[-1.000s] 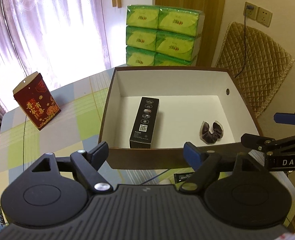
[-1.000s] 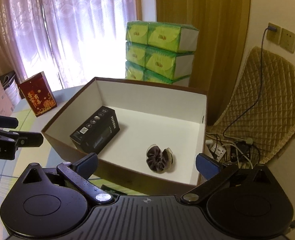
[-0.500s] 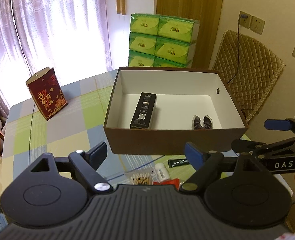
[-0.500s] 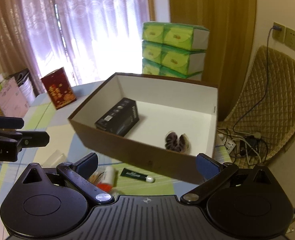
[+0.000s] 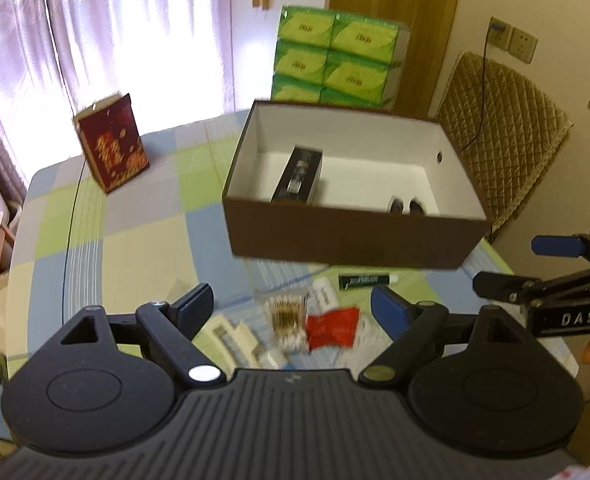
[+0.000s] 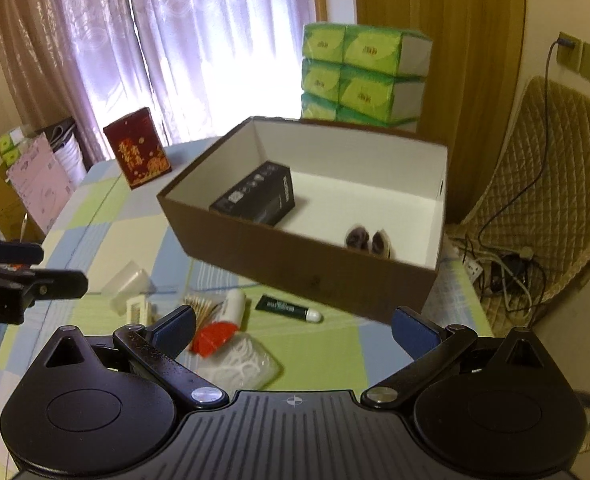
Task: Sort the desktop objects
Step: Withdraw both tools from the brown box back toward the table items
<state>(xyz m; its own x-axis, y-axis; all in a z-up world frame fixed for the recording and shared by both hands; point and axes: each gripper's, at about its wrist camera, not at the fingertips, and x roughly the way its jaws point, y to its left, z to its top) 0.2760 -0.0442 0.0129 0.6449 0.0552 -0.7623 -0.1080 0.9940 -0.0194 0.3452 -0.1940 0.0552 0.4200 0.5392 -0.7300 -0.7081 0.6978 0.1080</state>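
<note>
On the checked tablecloth (image 5: 143, 240), a brown cardboard box (image 5: 347, 240) is sitting open-topped, white inside. Inside it, a long black carton (image 5: 299, 176) is lying flat toward the left, and a dark scrunchie (image 5: 407, 206) is resting near the front right wall.

In front of the box, loose items are lying in a cluster: a dark green tube (image 6: 287, 308) with a white cap, a white bottle (image 6: 233, 306), a bundle of cotton swabs (image 5: 285, 318), a red packet (image 5: 333, 326) just right of the swabs, and a clear bag of white floss picks (image 6: 241, 362). A clear plastic case (image 6: 129, 284) is sitting further left (both views are blurred, so finer detail is unreadable).

Left gripper (image 5: 293, 308) is hovering above the cluster, jaws standing wide, nothing between them. Right gripper (image 6: 293, 328) is also hovering with jaws wide apart and empty, floss bag and red packet just below its left finger.

A red gift box (image 5: 111, 146) is standing upright at the far left of the table; stacked green tissue packs (image 5: 335, 64) are sitting behind the brown box.
</note>
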